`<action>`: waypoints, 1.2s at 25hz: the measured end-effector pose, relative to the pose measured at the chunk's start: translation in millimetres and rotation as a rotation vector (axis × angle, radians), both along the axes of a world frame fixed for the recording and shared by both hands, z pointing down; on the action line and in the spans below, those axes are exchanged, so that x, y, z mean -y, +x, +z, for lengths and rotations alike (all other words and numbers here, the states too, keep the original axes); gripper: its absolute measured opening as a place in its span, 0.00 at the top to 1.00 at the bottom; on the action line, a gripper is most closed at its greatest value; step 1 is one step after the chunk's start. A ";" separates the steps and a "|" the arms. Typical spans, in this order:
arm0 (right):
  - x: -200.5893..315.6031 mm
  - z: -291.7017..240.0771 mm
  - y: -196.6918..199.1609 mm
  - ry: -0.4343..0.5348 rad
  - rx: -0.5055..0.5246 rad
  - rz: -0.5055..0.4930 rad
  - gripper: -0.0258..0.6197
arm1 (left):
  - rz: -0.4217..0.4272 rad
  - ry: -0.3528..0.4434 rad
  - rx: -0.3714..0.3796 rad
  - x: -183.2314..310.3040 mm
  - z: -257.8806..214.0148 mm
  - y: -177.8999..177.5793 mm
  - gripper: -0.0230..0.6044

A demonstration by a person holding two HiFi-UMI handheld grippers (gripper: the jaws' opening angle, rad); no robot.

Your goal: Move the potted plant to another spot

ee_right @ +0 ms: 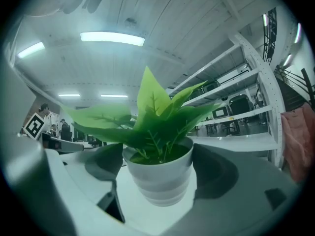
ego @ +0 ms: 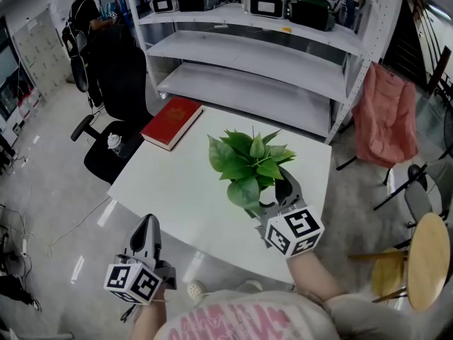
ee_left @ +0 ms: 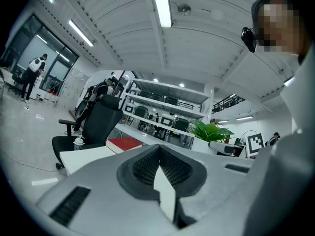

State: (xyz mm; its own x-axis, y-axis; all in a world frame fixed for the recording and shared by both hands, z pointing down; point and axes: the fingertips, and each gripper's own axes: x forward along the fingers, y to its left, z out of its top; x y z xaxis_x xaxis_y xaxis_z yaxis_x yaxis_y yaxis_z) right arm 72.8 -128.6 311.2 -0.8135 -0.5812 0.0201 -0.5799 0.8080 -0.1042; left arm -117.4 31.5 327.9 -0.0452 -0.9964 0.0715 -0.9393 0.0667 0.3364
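Observation:
The potted plant (ego: pixel 249 163) has broad green leaves and a white pot (ee_right: pixel 160 176). It is over the front right part of the white table (ego: pixel 177 183). My right gripper (ego: pixel 276 190) is shut on the pot, with a dark pad against each side (ee_right: pixel 160 167). In the head view the leaves hide the pot, so I cannot tell whether it rests on the table. My left gripper (ego: pixel 147 224) hangs off the table's front left edge, shut with nothing in it (ee_left: pixel 160 163). The plant (ee_left: pixel 211 131) shows far right in the left gripper view.
A red book (ego: pixel 172 122) lies at the table's back left corner. A black office chair (ego: pixel 117 98) stands left of the table, white shelving (ego: pixel 262 69) behind it. A pink cloth (ego: pixel 386 115) and a wooden stool (ego: pixel 428 261) are to the right. A person (ego: pixel 85 13) stands far back left.

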 end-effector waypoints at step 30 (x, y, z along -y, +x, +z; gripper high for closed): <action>-50.6 -13.4 -246.0 0.002 0.018 -0.120 0.25 | -0.025 0.061 -0.018 -41.1 -14.4 -225.0 0.98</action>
